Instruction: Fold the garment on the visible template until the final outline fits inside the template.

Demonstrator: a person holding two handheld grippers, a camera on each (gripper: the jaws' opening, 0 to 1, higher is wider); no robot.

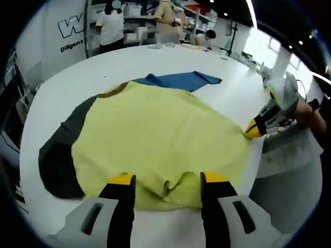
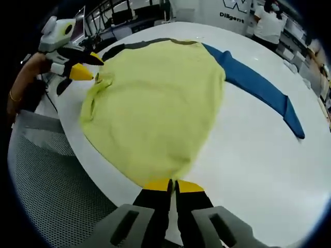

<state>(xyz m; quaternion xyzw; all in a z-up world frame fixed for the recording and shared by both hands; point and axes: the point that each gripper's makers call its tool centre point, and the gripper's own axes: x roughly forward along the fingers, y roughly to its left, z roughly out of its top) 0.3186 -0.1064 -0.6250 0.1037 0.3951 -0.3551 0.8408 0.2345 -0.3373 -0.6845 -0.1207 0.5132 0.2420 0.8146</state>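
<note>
A yellow garment [image 1: 155, 129] lies spread flat on the white table [image 1: 67, 88], with a dark grey sleeve [image 1: 57, 155] on one side and a blue sleeve [image 1: 181, 80] on the other. My left gripper [image 1: 168, 180] stands open at the near hem, a small bunched fold of cloth lying between its jaws. The right gripper [image 1: 253, 129] pinches the garment's edge at the right. In the right gripper view, my right gripper [image 2: 173, 185] is shut on the hem of the yellow garment [image 2: 160, 98]. The left gripper [image 2: 87, 64] sits open at the far corner, near the grey sleeve [image 2: 129, 45]; the blue sleeve [image 2: 258, 82] trails right.
The table's rounded edge [image 2: 88, 155] runs close under both grippers, with grey mesh [image 2: 46, 175] below it. A person's hand [image 2: 23, 77] holds the left gripper. People [image 1: 111, 26] stand at benches beyond the table. Bare white table [image 2: 248, 155] lies right of the garment.
</note>
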